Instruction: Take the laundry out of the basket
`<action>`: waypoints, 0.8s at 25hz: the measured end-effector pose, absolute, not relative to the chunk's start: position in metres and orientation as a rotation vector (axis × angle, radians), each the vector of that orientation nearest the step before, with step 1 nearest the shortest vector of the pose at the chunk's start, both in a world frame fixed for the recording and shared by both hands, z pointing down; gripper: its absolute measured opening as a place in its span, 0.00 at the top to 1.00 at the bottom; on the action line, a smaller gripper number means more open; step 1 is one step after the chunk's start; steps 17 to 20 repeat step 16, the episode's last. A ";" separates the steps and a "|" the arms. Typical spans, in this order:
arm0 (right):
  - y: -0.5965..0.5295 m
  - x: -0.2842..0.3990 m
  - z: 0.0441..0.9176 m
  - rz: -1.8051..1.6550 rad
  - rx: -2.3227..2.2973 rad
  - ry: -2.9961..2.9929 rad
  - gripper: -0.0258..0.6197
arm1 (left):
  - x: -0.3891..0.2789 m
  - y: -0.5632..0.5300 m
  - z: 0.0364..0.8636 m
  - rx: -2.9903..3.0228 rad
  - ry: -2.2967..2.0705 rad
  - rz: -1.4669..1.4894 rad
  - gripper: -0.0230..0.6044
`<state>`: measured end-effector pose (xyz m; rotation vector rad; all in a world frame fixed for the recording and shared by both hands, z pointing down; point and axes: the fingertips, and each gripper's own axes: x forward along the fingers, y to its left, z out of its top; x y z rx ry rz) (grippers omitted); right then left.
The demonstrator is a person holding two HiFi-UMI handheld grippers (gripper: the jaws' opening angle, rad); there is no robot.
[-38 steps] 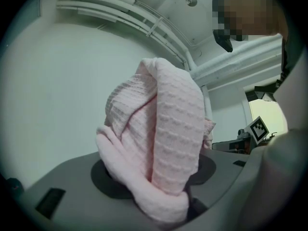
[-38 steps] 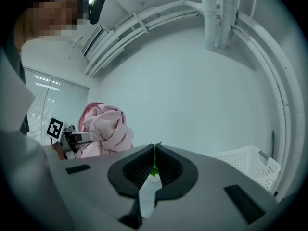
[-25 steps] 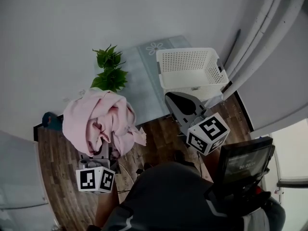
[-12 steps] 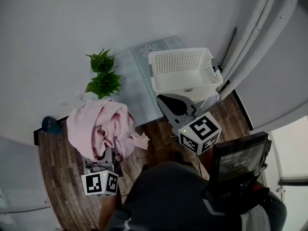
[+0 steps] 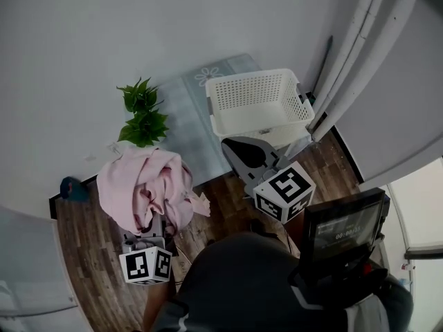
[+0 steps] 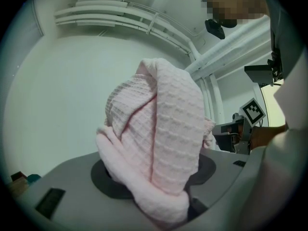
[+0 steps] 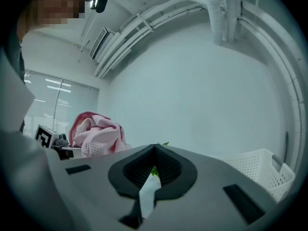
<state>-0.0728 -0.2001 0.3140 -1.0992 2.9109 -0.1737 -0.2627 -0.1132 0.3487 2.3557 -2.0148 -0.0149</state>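
Since a second ago the left gripper (image 5: pixel 147 237) has sunk a little and drawn nearer to us, carrying its load along; the right one kept its place.

Left gripper: clenched on a pink waffle-knit cloth (image 5: pixel 142 185). The cloth is bunched between the jaws and piles up above and ahead of them in loose folds, with one corner hanging off to the right.

Right gripper (image 7: pixel 154 150): jaw tips together, nothing between them. It points towards the white perforated plastic laundry basket (image 5: pixel 263 126), just on its near side.

We find the cloth outside the basket, well apart to its left, above the dark wood-pattern floor (image 5: pixel 83 254). A small green leafy plant (image 5: pixel 142 113) stands just beyond the bundle. Between plant and basket lies a pale blue mat with a flower print (image 5: pixel 187 109); the basket stands at its right edge.
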 end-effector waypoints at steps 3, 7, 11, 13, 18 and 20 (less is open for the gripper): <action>-0.200 -0.073 0.312 -0.153 -1.104 2.913 0.93 | -0.264 -0.116 0.347 2.359 -2.018 -0.016 0.54; -0.201 -0.070 0.312 -0.146 -1.112 2.917 0.93 | -0.265 -0.118 0.343 2.366 -2.026 -0.020 0.54; -0.198 -0.069 0.310 -0.141 -1.080 2.921 0.93 | -0.263 -0.118 0.343 2.368 -2.024 -0.027 0.54; -0.197 -0.069 0.309 -0.129 -1.076 2.925 0.93 | -0.262 -0.117 0.344 2.367 -2.020 -0.025 0.54; -0.197 -0.072 0.307 -0.118 -1.074 2.930 0.93 | -0.262 -0.117 0.342 2.366 -2.019 -0.011 0.54; -0.197 -0.072 0.307 -0.118 -1.074 2.930 0.93 | -0.262 -0.117 0.342 2.366 -2.019 -0.011 0.54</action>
